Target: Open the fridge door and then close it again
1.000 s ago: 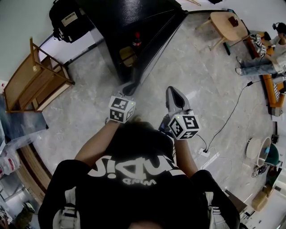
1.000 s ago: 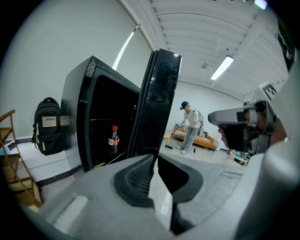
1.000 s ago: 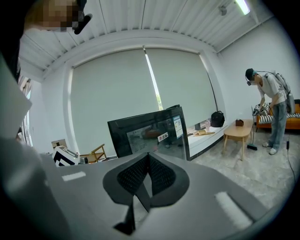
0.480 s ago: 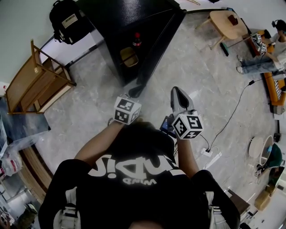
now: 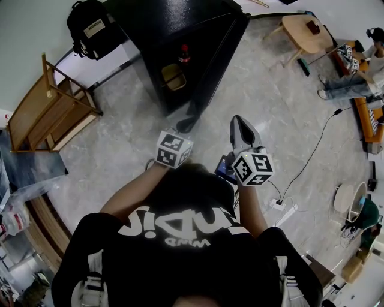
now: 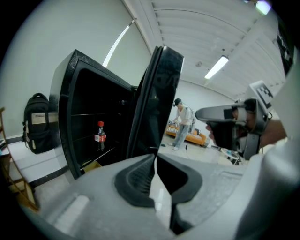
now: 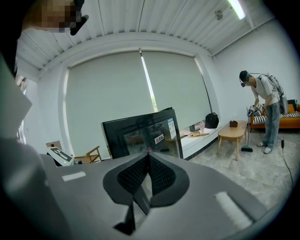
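My left claw (image 6: 154, 157), lower centre: just been closing, tips meeting, nothing between. My right claw (image 7: 149, 154): pressed together. Fridge door (image 6: 158, 93): open.

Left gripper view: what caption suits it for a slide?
Left claw, just closed on nothing, faces the open fridge holding one bottle.

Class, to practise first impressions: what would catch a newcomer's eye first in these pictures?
The tall black fridge at the top of the head view stands out first, its door swung wide open. Inside, a red-capped bottle stands alone on a shelf. A black backpack sits by the wall to the fridge's left.
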